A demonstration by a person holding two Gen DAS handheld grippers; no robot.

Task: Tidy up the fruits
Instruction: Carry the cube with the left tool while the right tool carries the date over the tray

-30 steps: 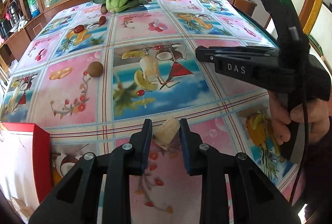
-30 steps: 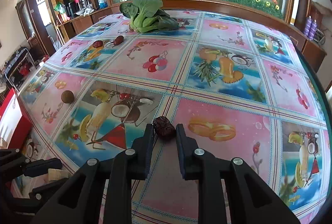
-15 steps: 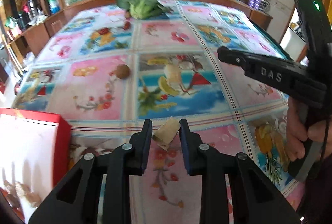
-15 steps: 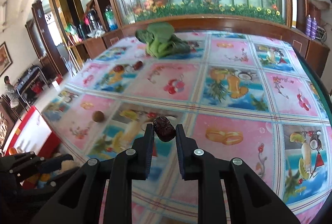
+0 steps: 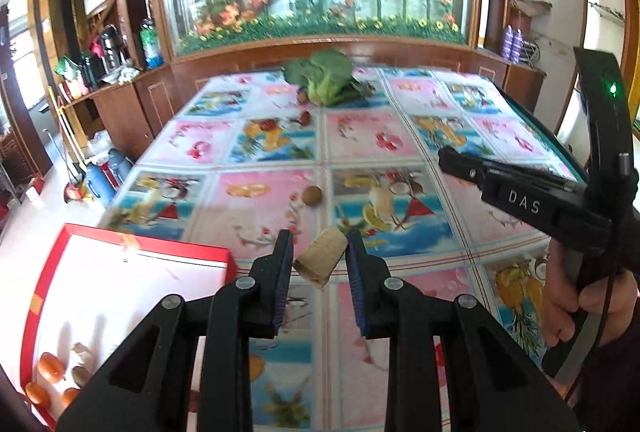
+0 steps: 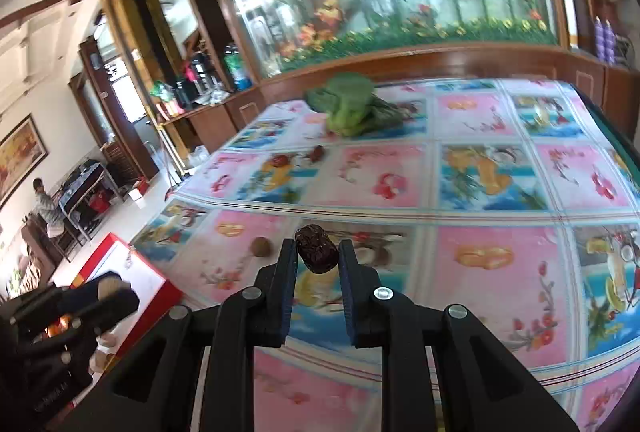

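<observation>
My left gripper [image 5: 319, 258] is shut on a tan, dry fruit piece [image 5: 322, 259] and holds it above the table, just right of the red box [image 5: 132, 244]. The box has a white floor with several small orange and brown fruits [image 5: 50, 372] in its near corner. My right gripper [image 6: 318, 256] is shut on a dark wrinkled red date [image 6: 316, 248], raised above the table. The right gripper also shows in the left wrist view [image 5: 452, 156], and the left one in the right wrist view [image 6: 108, 296], over the red box [image 6: 154, 278].
A small brown round fruit [image 5: 311, 195] lies mid-table, also in the right wrist view [image 6: 261, 246]. Two dark red dates [image 5: 305, 116] and leafy greens [image 5: 326, 77] lie at the far end. The tablecloth [image 6: 472, 272] bears printed fruit pictures. Wooden cabinets stand behind.
Both grippers have risen and tilted up with their fruits, drifting left toward the red box, which now shows more of its inside.
</observation>
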